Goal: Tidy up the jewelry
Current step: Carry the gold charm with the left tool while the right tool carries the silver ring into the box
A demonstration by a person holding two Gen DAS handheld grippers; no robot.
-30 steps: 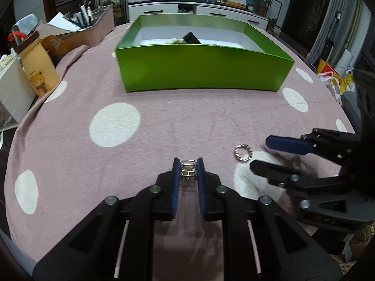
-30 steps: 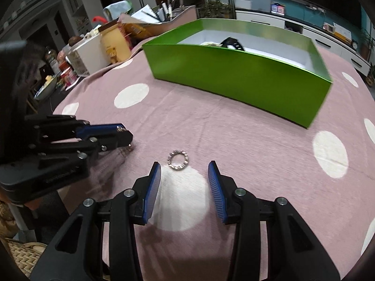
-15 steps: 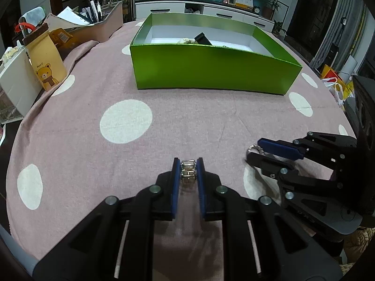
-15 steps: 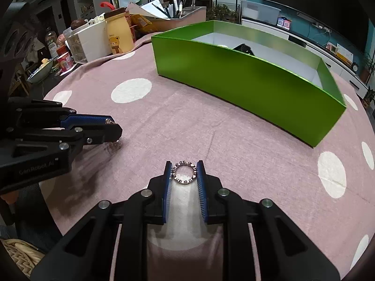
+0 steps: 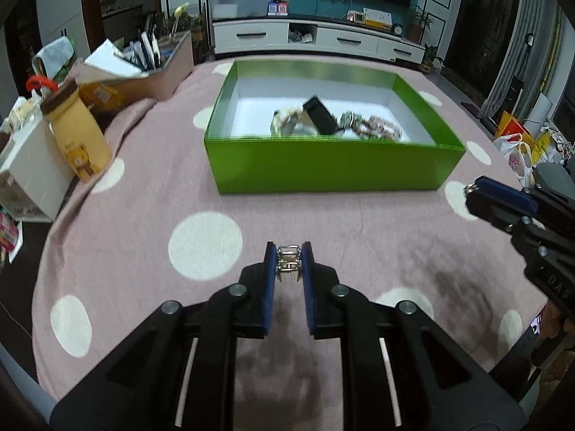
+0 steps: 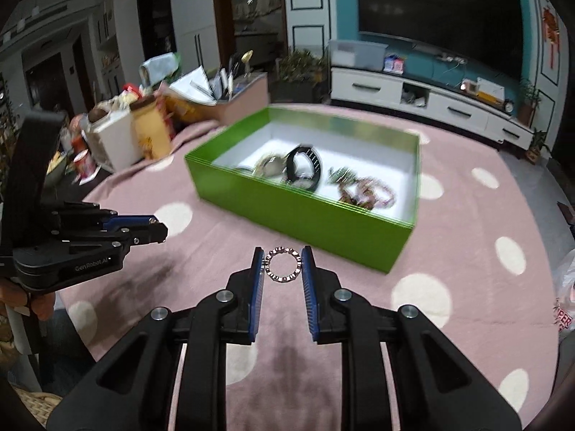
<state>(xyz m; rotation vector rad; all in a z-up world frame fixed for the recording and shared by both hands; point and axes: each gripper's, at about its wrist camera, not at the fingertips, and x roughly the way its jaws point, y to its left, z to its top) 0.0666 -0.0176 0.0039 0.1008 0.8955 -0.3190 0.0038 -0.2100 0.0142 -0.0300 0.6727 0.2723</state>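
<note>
My left gripper (image 5: 288,255) is shut on a small silver ring (image 5: 288,263) and holds it above the pink dotted tablecloth (image 5: 143,197). My right gripper (image 6: 283,262) is shut on a round beaded ring (image 6: 283,265), also lifted off the cloth. The green box (image 5: 330,165) with a white inside stands ahead of both grippers; it holds a black watch (image 6: 303,167), a silver watch (image 6: 269,165) and a beaded bracelet (image 6: 366,192). In the left wrist view the right gripper (image 5: 470,189) shows at the right edge; in the right wrist view the left gripper (image 6: 160,231) shows at the left.
A yellow bear-print cup (image 5: 77,140), a white box (image 5: 25,172) and a pen holder with papers (image 5: 143,64) stand at the table's left side. A TV cabinet (image 5: 316,37) stands beyond the table. Plastic bags (image 5: 517,151) lie to the right.
Both grippers have risen from the cloth with their rings and now look down into the green box. A second ago the right gripper was open around the beaded ring; it closed on it.
</note>
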